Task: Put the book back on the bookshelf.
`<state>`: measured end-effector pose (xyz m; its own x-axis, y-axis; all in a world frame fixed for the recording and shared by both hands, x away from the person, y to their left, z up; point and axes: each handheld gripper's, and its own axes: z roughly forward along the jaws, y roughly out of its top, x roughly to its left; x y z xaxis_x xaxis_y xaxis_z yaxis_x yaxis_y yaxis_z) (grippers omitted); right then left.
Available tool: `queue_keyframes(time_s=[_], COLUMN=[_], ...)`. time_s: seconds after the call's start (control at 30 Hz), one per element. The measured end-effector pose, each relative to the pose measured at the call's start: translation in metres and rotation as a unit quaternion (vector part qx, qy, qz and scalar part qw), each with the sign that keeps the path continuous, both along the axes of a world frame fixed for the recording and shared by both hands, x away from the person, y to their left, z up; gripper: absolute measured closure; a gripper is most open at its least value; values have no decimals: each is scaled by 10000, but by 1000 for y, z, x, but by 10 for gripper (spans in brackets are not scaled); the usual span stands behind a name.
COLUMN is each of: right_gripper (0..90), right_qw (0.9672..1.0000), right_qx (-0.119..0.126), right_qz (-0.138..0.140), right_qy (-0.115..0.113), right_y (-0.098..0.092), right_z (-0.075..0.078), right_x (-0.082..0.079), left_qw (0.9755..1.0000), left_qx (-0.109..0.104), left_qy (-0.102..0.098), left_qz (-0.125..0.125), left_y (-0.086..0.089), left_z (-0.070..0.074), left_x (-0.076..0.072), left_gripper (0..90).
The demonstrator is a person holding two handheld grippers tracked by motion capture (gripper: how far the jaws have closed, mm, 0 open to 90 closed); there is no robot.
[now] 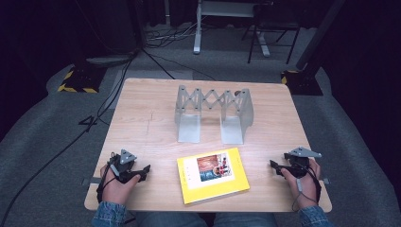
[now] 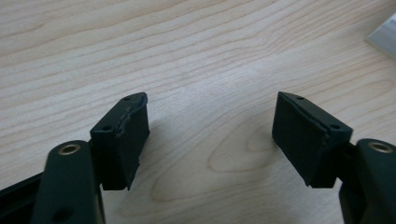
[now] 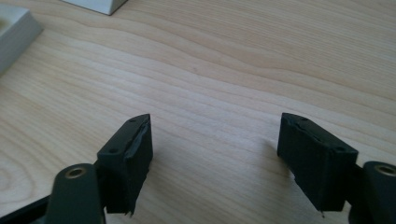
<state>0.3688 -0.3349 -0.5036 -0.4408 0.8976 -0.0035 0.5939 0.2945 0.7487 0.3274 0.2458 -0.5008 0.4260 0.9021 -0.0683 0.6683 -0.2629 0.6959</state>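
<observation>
A yellow book (image 1: pixel 212 174) with a picture on its cover lies flat near the table's front edge, between my two hands. Behind it stands a grey metal expanding book rack (image 1: pixel 213 113) with a scissor-lattice back and two flat feet. My left gripper (image 1: pixel 144 171) rests at the front left, open, pointing toward the book; bare wood shows between its pads (image 2: pixel 123 140). At the front right my right gripper (image 1: pixel 275 167) is open too, with nothing between its pads (image 3: pixel 128 161).
The wooden table (image 1: pixel 142 123) stands on grey carpet with cables (image 1: pixel 108 99) trailing at the left. A pale corner of the book (image 2: pixel 384 35) edges into the left gripper view, and a rack foot (image 3: pixel 98 4) into the right gripper view. Stands and a frame sit beyond the table.
</observation>
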Motion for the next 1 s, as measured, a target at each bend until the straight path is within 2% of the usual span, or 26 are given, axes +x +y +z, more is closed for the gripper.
queue_keyframes(time_s=[0.1,0.2,0.23,0.33,0.37,0.43,0.47,0.5,0.53,0.6,0.67,0.7,0.87,0.97,1.0], right_gripper=[297,297,303,305,305,311,311,311,311,310,310,310,310,311,315], right_qw=[9997,9995,9989,9984,9984,9973,9973,9964,9964,9951,9943,9943,9929,9917,9909], right_qx=[-72,-104,-189,-185,-185,-247,-247,-264,-264,-343,-437,-437,-406,-373,-338], right_qz=[187,302,424,539,539,693,693,801,801,926,967,967,1114,1225,1296], right_qy=[-131,-81,-65,0,0,27,27,48,48,77,66,66,64,88,120], right_y=[7,12,18,26,26,36,36,42,42,50,54,54,64,68,72], right_z=[7,10,12,10,10,9,9,9,9,9,8,8,7,6,6], right_x=[-3,-3,-4,-6,-6,-9,-9,-11,-11,-13,-15,-15,-21,-23,-25], left_qw=[10000,9996,9995,9983,9983,9967,9967,9960,9960,9945,9937,9937,9905,9893,9881], left_qx=[-80,-264,-296,-525,-525,-650,-650,-599,-599,-520,-500,-500,-607,-623,-629], left_qy=[12,42,58,101,101,127,127,156,156,195,203,203,398,407,411], left_qz=[-26,-60,-76,-249,-249,-463,-463,-639,-639,-885,-978,-978,-1167,-1252,-1342], left_y=[-1,-4,-6,-15,-15,-27,-27,-37,-37,-51,-58,-58,-76,-83,-91], left_z=[4,10,13,23,23,29,29,32,32,33,32,32,23,21,19], left_x=[-2,-4,-5,-10,-10,-13,-13,-13,-13,-13,-13,-13,-9,-8,-8], left_gripper=[295,303,314,320,324,326,325,321,319,317,312,311,304,293,292])
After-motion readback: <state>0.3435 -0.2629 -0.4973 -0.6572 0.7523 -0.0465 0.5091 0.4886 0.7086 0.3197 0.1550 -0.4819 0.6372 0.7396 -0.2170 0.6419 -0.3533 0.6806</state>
